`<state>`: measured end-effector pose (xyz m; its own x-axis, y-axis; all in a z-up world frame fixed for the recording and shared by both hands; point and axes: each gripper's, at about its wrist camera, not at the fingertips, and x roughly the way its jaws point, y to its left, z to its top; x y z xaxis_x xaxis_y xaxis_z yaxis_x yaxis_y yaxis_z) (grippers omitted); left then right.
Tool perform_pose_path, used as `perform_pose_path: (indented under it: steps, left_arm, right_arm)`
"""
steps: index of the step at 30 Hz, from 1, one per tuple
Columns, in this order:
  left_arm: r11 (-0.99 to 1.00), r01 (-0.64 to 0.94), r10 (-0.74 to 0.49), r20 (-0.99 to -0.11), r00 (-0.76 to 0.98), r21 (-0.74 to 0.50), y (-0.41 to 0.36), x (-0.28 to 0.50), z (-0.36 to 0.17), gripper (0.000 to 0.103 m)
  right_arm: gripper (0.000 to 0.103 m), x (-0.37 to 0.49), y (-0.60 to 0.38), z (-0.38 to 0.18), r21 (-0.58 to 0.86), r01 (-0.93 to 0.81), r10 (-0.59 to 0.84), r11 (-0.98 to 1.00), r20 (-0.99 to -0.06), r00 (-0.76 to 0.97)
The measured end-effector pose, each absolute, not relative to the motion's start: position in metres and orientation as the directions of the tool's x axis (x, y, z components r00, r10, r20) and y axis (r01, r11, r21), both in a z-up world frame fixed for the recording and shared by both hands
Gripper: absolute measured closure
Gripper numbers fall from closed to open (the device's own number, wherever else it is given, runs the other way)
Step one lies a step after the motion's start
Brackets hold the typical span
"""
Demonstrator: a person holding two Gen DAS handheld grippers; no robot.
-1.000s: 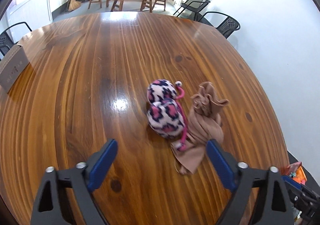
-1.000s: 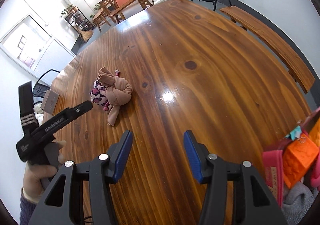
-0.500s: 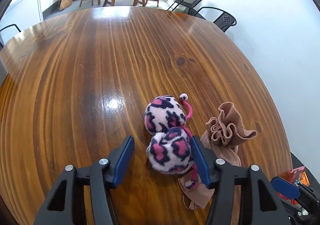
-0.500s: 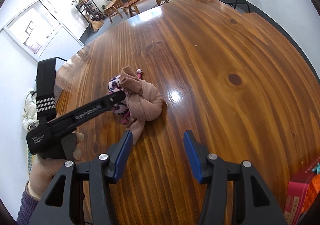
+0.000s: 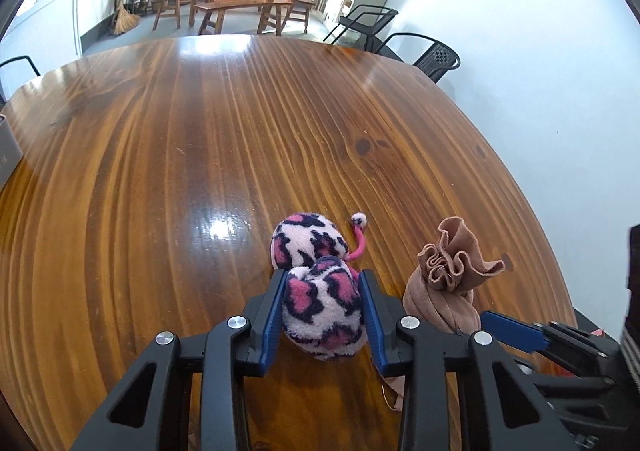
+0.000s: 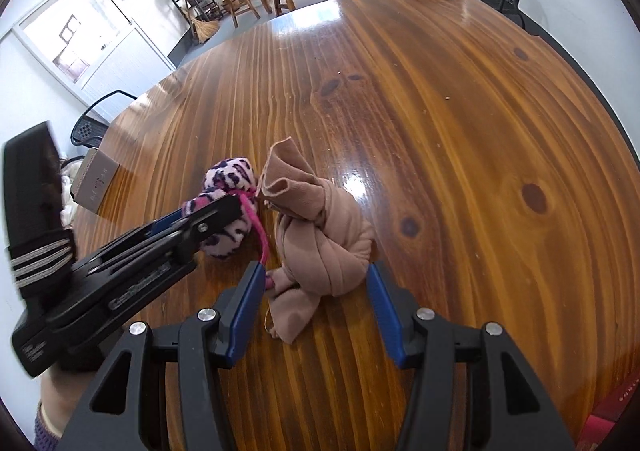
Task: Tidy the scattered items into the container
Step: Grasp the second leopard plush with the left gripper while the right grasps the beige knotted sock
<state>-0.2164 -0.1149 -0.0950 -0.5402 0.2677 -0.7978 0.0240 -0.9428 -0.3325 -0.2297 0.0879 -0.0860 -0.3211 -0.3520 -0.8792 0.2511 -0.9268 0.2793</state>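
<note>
Pink leopard-print earmuffs (image 5: 308, 243) lie on the wooden table (image 5: 200, 171). My left gripper (image 5: 322, 283) is shut on their near puff (image 5: 324, 315), with both blue pads pressed into the fur. In the right wrist view the same gripper (image 6: 216, 213) reaches in from the left over the earmuffs (image 6: 232, 177). Just right of them lies a knotted tan cloth (image 6: 324, 243) (image 5: 448, 271). My right gripper (image 6: 314, 271) is open and straddles the cloth's near end, its fingers low over the table. One blue finger of it (image 5: 508, 331) shows in the left wrist view.
A grey-brown box (image 6: 96, 181) sits at the table's left edge. A red-pink edge (image 6: 616, 407) peeks in at the bottom right corner. Black chairs (image 5: 432, 55) stand past the far rim. A person's hand (image 6: 60, 395) holds the left gripper's handle.
My left gripper moved forward over the earmuffs and closed on the near puff. My right gripper swung left and down until its fingers stood on either side of the tan cloth.
</note>
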Motion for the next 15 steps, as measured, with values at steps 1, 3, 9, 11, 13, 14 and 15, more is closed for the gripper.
perform_pose_path:
  steps: [1, 3, 9, 11, 13, 14, 15]
  left_arm:
    - [-0.942, 0.027, 0.267, -0.795, -0.545, -0.334, -0.117, -0.215, -0.093, 0.066]
    - [-0.944, 0.03, 0.259, -0.791, -0.554, -0.33, -0.12, -0.212, -0.089, 0.066]
    - [-0.951, 0.043, 0.234, -0.806, -0.543, -0.305, -0.122, -0.208, -0.089, 0.066]
    - [-0.952, 0.058, 0.227, -0.816, -0.532, -0.302, -0.121, -0.21, -0.093, 0.066]
    - [-0.951, 0.074, 0.222, -0.828, -0.515, -0.3, -0.119, -0.213, -0.099, 0.066]
    - [-0.952, 0.08, 0.215, -0.833, -0.51, -0.295, -0.118, -0.214, -0.102, 0.066]
    - [-0.954, 0.085, 0.21, -0.841, -0.498, -0.289, -0.117, -0.216, -0.105, 0.065]
  right_arm:
    - [0.046, -0.234, 0.085, -0.09, 0.27, 0.252, -0.343, -0.929, -0.884, -0.317]
    - [0.046, -0.241, 0.081, -0.097, 0.258, 0.25, -0.33, -0.933, -0.89, -0.315]
    - [0.047, -0.251, 0.076, -0.107, 0.236, 0.263, -0.312, -0.935, -0.903, -0.297]
    - [0.049, -0.249, 0.077, -0.107, 0.224, 0.268, -0.303, -0.937, -0.904, -0.301]
    - [0.05, -0.245, 0.08, -0.107, 0.219, 0.264, -0.296, -0.939, -0.906, -0.303]
    - [0.05, -0.244, 0.083, -0.106, 0.22, 0.261, -0.296, -0.94, -0.906, -0.303]
    - [0.05, -0.24, 0.089, -0.107, 0.222, 0.258, -0.297, -0.94, -0.905, -0.304]
